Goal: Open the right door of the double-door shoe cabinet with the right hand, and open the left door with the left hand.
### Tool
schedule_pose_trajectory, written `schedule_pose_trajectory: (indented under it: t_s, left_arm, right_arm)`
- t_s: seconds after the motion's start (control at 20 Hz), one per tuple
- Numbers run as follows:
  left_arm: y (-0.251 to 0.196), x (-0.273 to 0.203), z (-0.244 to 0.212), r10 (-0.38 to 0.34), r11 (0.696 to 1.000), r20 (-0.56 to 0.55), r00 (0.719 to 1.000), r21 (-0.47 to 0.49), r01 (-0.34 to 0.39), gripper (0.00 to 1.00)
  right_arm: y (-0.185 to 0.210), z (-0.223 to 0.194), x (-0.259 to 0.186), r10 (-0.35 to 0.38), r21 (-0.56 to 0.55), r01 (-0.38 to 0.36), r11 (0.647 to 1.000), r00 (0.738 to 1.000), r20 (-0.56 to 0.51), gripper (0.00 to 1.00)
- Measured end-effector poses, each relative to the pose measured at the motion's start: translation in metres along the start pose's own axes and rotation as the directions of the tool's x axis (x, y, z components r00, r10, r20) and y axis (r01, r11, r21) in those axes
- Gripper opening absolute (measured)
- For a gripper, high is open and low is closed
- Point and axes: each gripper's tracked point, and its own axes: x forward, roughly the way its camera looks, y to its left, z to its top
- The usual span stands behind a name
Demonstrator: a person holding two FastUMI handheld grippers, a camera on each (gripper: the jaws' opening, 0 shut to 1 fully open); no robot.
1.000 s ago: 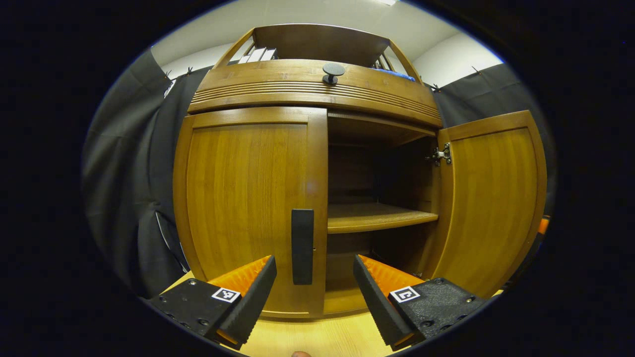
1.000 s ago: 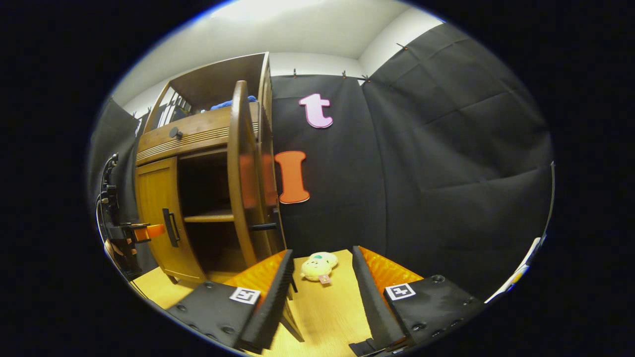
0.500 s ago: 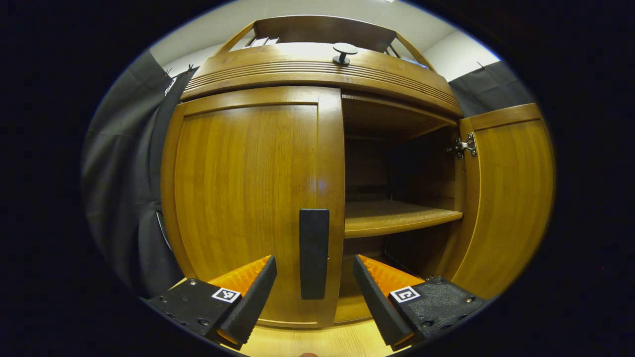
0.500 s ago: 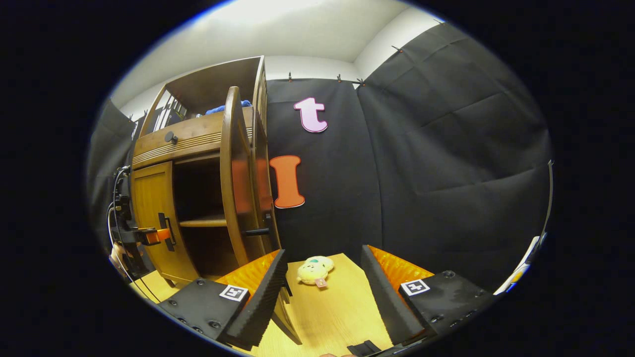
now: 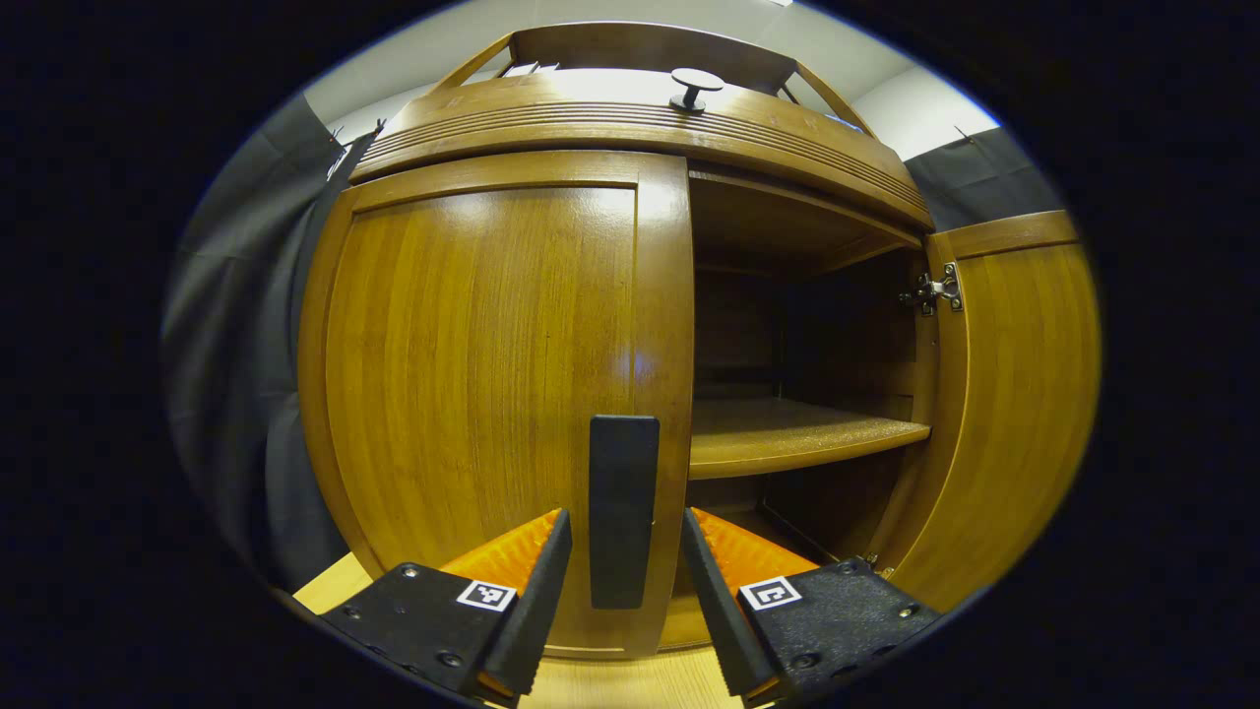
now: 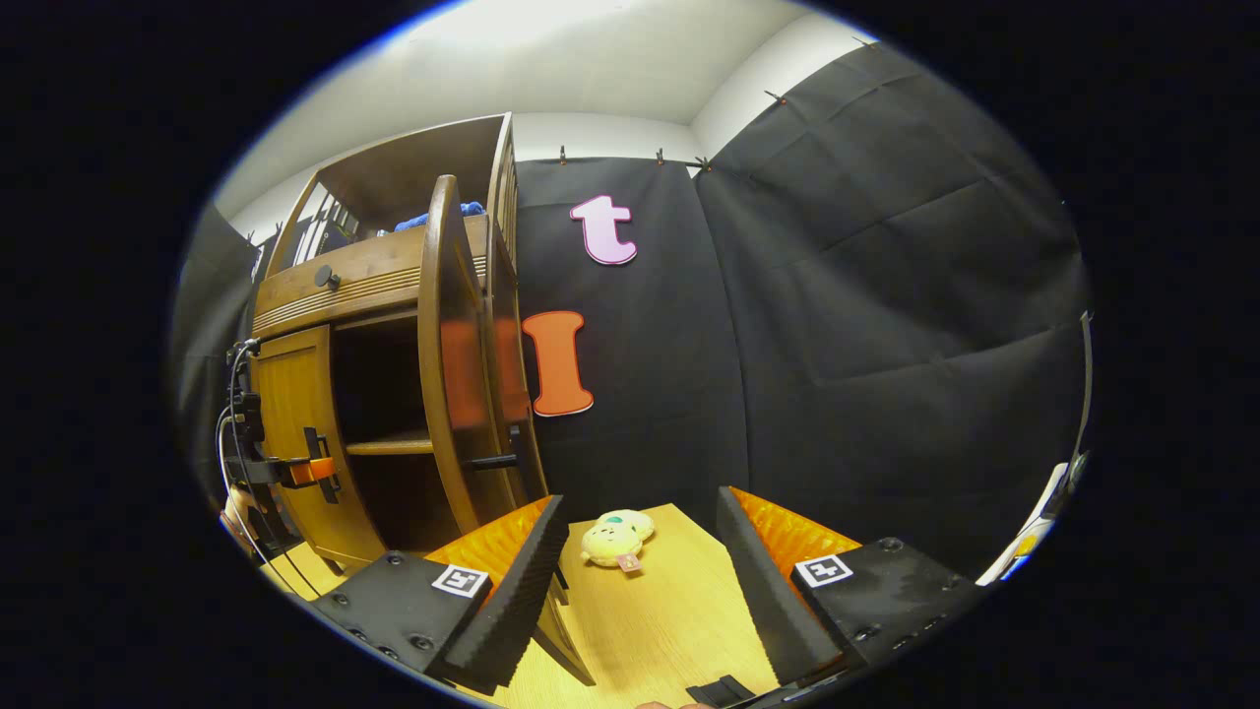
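The wooden shoe cabinet (image 5: 630,118) stands close in front in the left gripper view. Its left door (image 5: 472,374) is shut, with a black upright handle (image 5: 623,463) at its right edge. My left gripper (image 5: 624,516) is open, one finger on each side of that handle with narrow gaps. The right door (image 5: 1014,394) stands swung wide open. In the right gripper view that door (image 6: 443,345) is edge-on with its handle (image 6: 492,460) sticking out, and the left gripper (image 6: 310,471) sits at the left door's handle. My right gripper (image 6: 640,500) is open and holds nothing, off to the right of the open door.
Inside the cabinet a shelf (image 5: 797,438) shows, and a round knob (image 5: 695,87) sits on the drawer above. A small plush toy (image 6: 612,540) lies on the pale wooden floor (image 6: 660,620) by the black cloth wall (image 6: 837,345). A hand (image 6: 241,507) holds the left gripper.
My left gripper has moved closer to the left door, and its fingers have narrowed around the handle. The right gripper has drifted slightly away from the open right door.
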Motion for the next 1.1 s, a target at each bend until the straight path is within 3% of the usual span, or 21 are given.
schedule_pose_trajectory:
  t_s: [0.5, 0.7, 1.1]
  left_arm:
    - [0.003, 0.002, 0.001, -0.012, 1.000, 0.006, 1.000, -0.009, 0.012, 0.35]
    - [0.003, 0.001, -0.001, -0.006, 0.998, -0.020, 1.000, 0.056, 0.007, 0.28]
    - [0.003, -0.017, -0.002, -0.026, 0.999, -0.019, 0.999, 0.034, 0.027, 0.23]
  right_arm:
    - [-0.003, -0.014, -0.001, -0.009, 0.013, 0.010, 1.000, 1.000, -0.024, 0.98]
    - [-0.003, -0.011, -0.002, -0.019, 0.010, 0.019, 1.000, 1.000, -0.017, 0.98]
    - [0.007, -0.009, -0.011, -0.012, -0.007, 0.011, 1.000, 1.000, -0.021, 0.98]
